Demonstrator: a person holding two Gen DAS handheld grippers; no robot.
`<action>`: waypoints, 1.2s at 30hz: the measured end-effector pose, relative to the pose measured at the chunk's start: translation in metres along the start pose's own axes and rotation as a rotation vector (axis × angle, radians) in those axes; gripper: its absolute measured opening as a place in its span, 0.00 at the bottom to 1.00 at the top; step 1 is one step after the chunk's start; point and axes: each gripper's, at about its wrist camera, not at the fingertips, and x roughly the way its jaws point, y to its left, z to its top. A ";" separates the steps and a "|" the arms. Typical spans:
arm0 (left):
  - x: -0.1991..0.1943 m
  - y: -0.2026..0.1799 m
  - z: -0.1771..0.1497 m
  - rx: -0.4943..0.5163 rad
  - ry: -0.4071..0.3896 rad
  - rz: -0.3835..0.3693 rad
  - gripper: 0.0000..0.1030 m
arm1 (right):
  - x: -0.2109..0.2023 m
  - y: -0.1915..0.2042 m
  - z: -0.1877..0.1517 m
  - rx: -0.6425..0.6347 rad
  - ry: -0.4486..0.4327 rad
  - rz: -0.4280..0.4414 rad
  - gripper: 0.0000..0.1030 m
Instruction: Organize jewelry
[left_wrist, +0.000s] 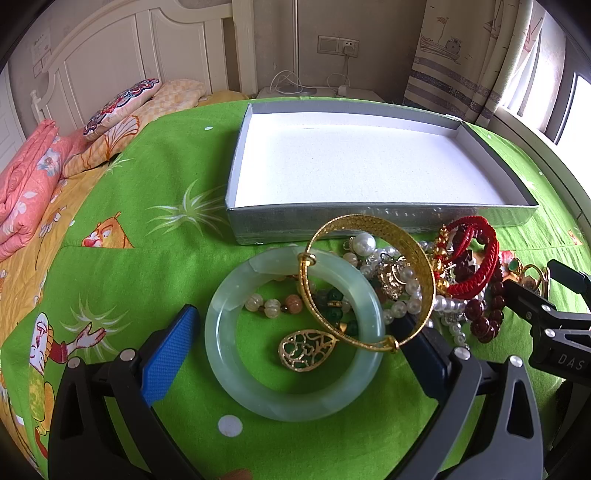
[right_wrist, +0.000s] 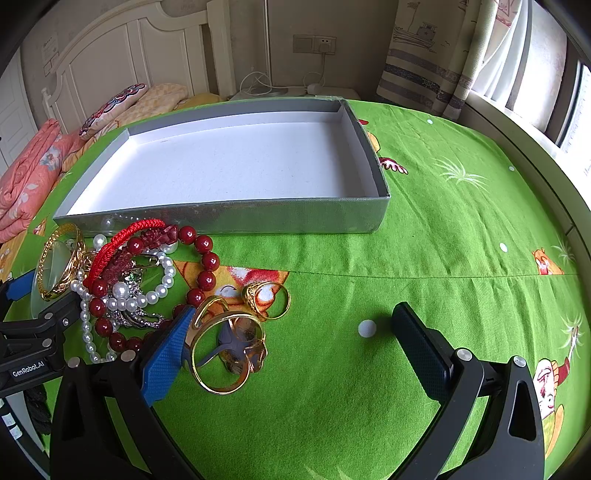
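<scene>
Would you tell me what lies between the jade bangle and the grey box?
In the left wrist view, mostly bare green sheet separates the jade bangle from the grey box; a gold bangle leans across the jade bangle's right side toward the box.

Green bedspread (left_wrist: 155, 192), white headboard (left_wrist: 110, 55)

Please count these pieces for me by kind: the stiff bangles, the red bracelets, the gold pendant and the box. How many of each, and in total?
Stiff bangles: 2, the jade bangle and the gold bangle
Red bracelets: 2, the red cord bracelet and the dark red bead bracelet
Gold pendant: 1
Box: 1
Total: 6
</scene>
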 end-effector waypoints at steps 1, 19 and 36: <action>0.000 0.000 0.000 0.000 0.000 0.000 0.98 | 0.000 0.000 0.000 0.000 0.000 0.000 0.96; 0.000 0.000 0.000 0.000 0.000 0.000 0.98 | 0.001 0.000 0.000 -0.001 0.000 0.003 0.96; -0.032 0.021 -0.031 -0.013 -0.039 -0.145 0.98 | -0.026 -0.029 -0.015 -0.057 0.017 0.277 0.96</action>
